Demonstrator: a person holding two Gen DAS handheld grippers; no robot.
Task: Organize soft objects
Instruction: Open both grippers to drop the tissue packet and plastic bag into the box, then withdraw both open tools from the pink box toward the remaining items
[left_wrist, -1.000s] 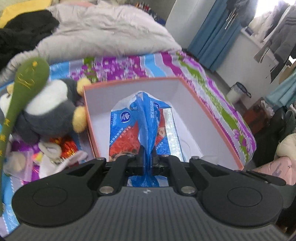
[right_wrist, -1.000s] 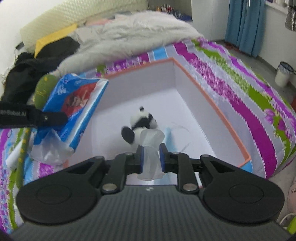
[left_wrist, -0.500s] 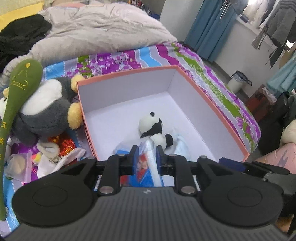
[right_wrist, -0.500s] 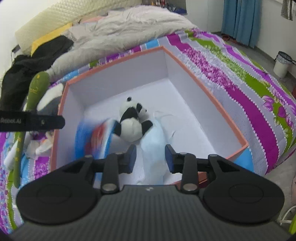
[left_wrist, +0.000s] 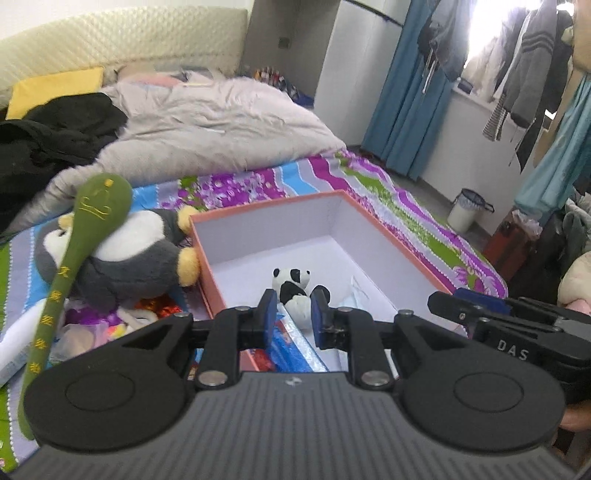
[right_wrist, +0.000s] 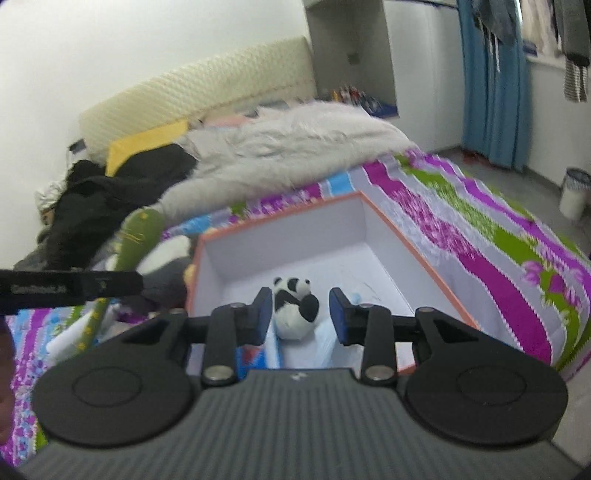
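Currently, both grippers hover above the orange-rimmed white cardboard box (left_wrist: 388, 251) on the striped bedspread (left_wrist: 424, 206). The left gripper (left_wrist: 293, 314) and right gripper (right_wrist: 301, 314) each have fingers spread, holding nothing. Inside the box lie a small black-and-white panda plush (right_wrist: 293, 308), a blue-and-red plastic packet (left_wrist: 291, 347) and a pale blue pack (right_wrist: 325, 341).

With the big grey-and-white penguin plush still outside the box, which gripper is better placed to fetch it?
Left, probably. The grey-and-white penguin plush lies left of the orange-rimmed white box, on the left gripper's side. The right gripper is over the box, farther away. Both are open and empty.
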